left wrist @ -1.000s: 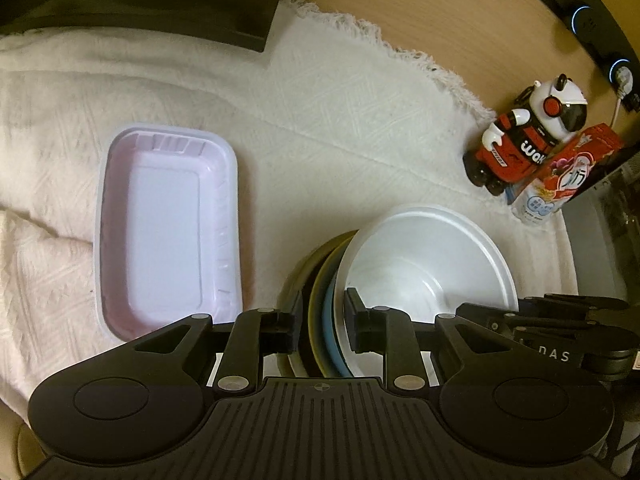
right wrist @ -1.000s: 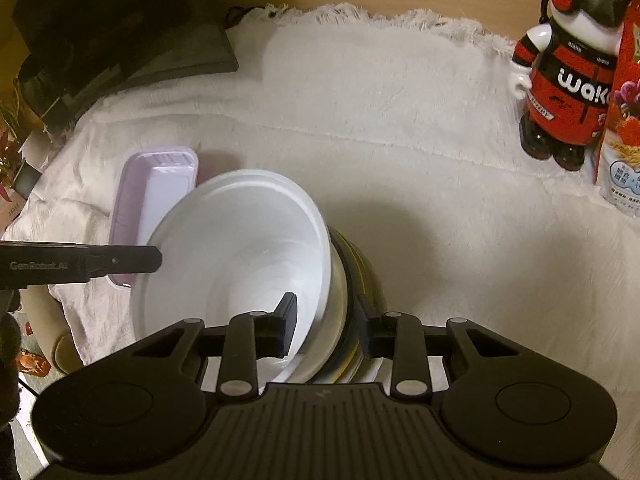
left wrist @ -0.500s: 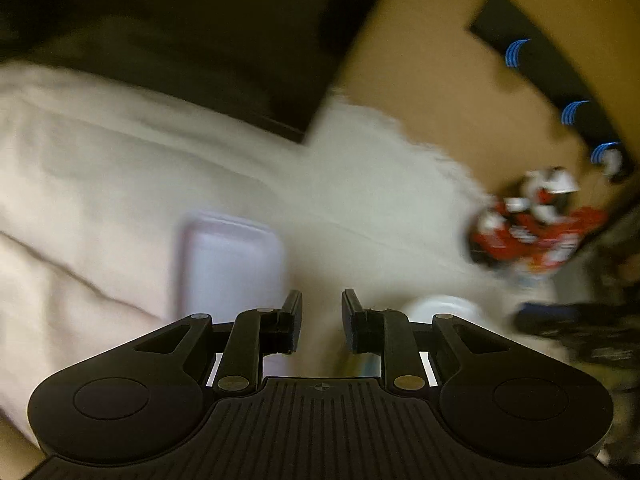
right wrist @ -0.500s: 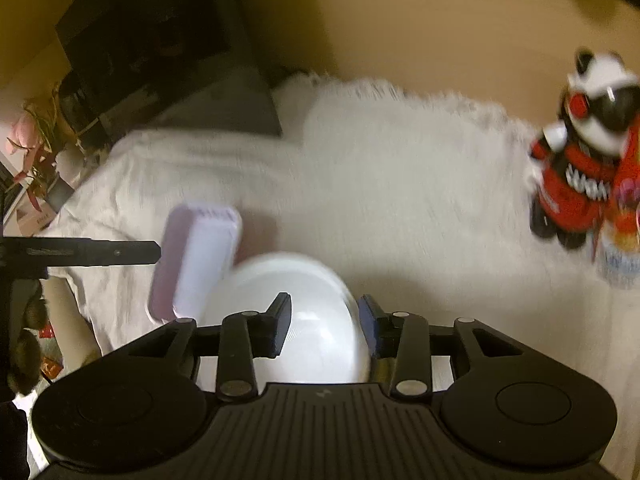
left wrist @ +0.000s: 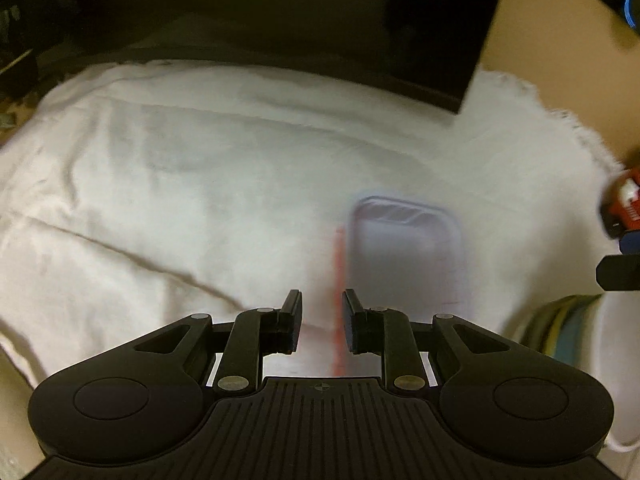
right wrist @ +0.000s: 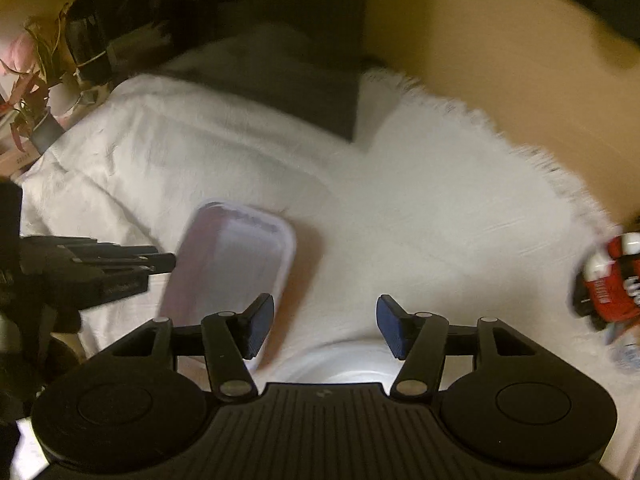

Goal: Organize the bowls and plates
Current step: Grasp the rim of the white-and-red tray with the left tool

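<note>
Both views are blurred by motion. A pale rectangular tray (left wrist: 404, 256) lies on the white cloth, just right of and beyond my left gripper (left wrist: 322, 300). Its jaws stand a little apart with nothing between them. A stack of coloured plates (left wrist: 560, 328) carries a white bowl (left wrist: 616, 364) at the lower right edge. My right gripper (right wrist: 326, 304) hovers above the white bowl (right wrist: 340, 364), and its jaws are opening with nothing between them. In this view the tray (right wrist: 232, 264) is ahead on the left, with the left gripper (right wrist: 160, 262) beside it.
A white fringed cloth (right wrist: 440, 208) covers the wooden table (right wrist: 480, 60). A dark flat slab (left wrist: 280, 20) lies at the cloth's far edge. A red and black toy figure (right wrist: 612, 288) stands at the right. A potted plant (right wrist: 32, 80) sits far left.
The right gripper let go of the white bowl's rim, rose and opened wide. The left gripper left the plate stack and swung left, so the tray now lies right of its jaws.
</note>
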The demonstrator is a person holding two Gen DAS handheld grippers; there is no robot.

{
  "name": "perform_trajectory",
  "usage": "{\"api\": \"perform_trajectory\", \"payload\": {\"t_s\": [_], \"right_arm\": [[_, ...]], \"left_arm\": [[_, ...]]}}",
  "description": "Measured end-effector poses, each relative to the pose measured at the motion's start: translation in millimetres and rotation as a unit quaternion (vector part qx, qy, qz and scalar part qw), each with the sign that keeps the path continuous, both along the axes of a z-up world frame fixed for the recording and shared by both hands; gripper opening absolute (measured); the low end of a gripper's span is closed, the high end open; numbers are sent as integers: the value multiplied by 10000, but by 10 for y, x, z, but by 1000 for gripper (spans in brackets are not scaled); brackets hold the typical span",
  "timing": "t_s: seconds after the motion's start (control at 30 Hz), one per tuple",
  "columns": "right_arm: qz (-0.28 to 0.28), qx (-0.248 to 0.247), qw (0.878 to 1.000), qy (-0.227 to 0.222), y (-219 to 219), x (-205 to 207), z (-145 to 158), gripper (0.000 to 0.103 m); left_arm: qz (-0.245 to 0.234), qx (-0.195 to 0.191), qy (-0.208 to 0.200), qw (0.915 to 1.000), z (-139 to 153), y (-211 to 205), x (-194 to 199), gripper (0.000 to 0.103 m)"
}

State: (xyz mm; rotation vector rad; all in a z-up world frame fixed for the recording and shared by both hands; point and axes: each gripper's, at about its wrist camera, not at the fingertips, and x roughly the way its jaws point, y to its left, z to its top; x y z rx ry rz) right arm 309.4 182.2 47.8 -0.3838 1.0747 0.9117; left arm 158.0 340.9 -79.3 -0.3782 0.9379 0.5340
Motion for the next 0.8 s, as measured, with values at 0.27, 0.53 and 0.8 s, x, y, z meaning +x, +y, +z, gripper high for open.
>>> {"api": "perform_trajectory", "payload": {"t_s": [0.27,0.53,0.8], "right_arm": [[-272,-180,9951,937,415,180,-253,57],[-612,-612,9822,1668,702,255,-680,57],[-663,-1280,9733,1787,1013,234,-1122,56]], "left_arm": [[368,-377,-204,9984,-91,393,-240,24],[-287,-1146,-848,9894,-4,343,-235,25],[-424,-859,-284,9950,-221,219,4,25]]}}
